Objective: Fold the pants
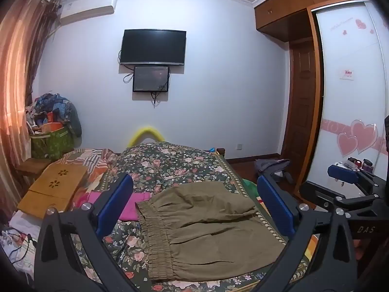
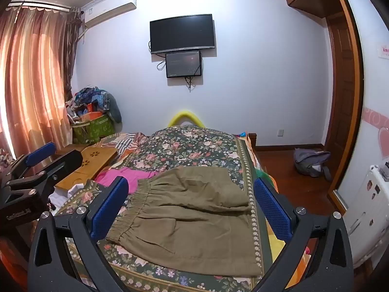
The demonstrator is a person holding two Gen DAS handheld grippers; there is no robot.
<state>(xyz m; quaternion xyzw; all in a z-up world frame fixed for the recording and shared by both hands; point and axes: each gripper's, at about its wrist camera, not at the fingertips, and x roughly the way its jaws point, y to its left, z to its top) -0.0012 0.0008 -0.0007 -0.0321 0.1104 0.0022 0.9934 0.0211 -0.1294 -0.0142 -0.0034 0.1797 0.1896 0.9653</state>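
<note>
Olive-brown pants (image 1: pixel 209 228) lie folded on the floral bedspread (image 1: pixel 170 163), elastic waistband to the left. They also show in the right wrist view (image 2: pixel 189 216). My left gripper (image 1: pixel 194 206) is open and empty, held above the pants with its blue pads either side. My right gripper (image 2: pixel 192 206) is open and empty too, above the same pants. The right gripper shows at the right edge of the left wrist view (image 1: pixel 345 177). The left gripper shows at the left edge of the right wrist view (image 2: pixel 41 155).
A pink garment (image 2: pixel 121 172) lies left of the pants. A wooden lap tray (image 1: pixel 53 189) sits on the bed's left side. A grey bag (image 2: pixel 311 160) lies on the wooden floor at right. A cluttered green bag (image 1: pixel 51 141) stands in the far left corner.
</note>
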